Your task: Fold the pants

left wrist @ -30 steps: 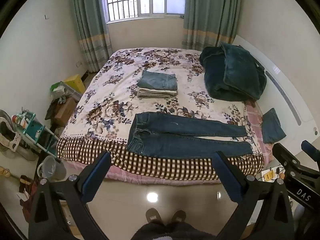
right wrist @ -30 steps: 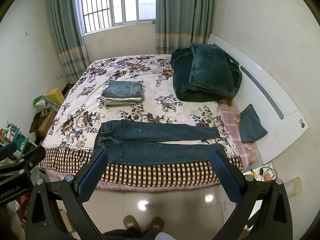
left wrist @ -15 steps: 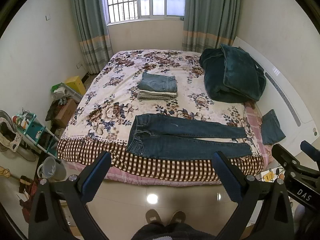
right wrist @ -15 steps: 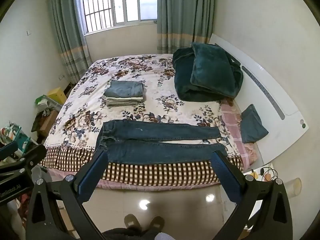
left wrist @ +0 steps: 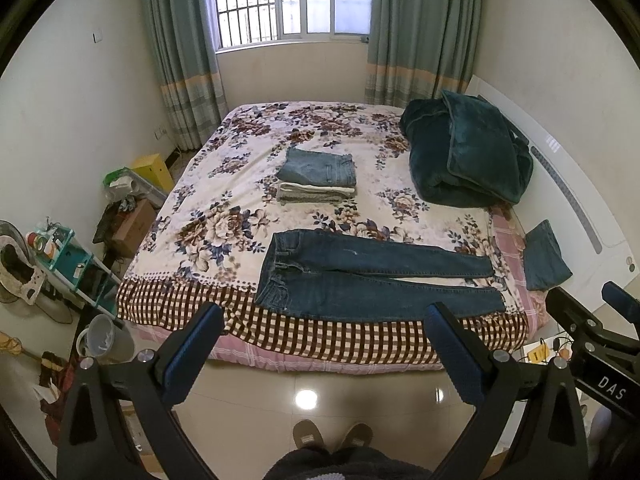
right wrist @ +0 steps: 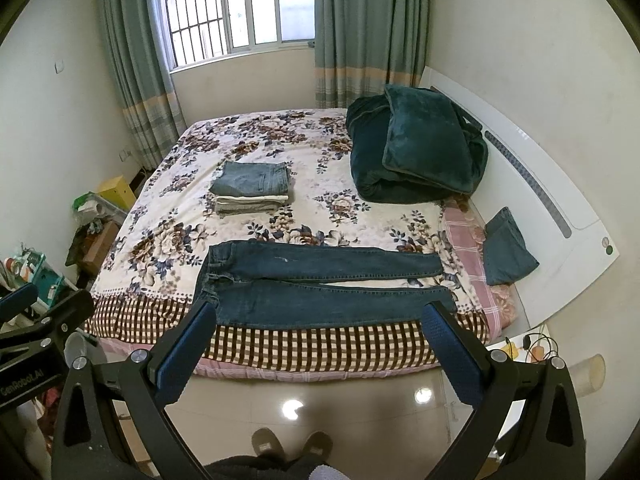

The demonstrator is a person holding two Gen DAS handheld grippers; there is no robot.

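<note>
Dark blue jeans (left wrist: 360,276) lie flat along the near edge of the bed, waist to the left, legs to the right; they also show in the right wrist view (right wrist: 312,280). My left gripper (left wrist: 324,332) is open and empty, held over the floor short of the bed. My right gripper (right wrist: 320,332) is open and empty too, likewise short of the bed edge. The right gripper also shows at the right edge of the left wrist view (left wrist: 592,320); the left gripper shows at the left edge of the right wrist view (right wrist: 44,320).
A stack of folded pants (left wrist: 318,176) sits mid-bed. A dark green quilt and pillow (left wrist: 468,156) lie at the head end, with a folded denim piece (left wrist: 546,256) by the white headboard (left wrist: 576,200). Clutter and a teal shelf (left wrist: 76,260) stand left of the bed. My slippers (left wrist: 332,434) are on the tiled floor.
Both views have drifted back and up slightly, so the bed sits a little lower and farther in frame. The jeans have not moved and both grippers stay open.
</note>
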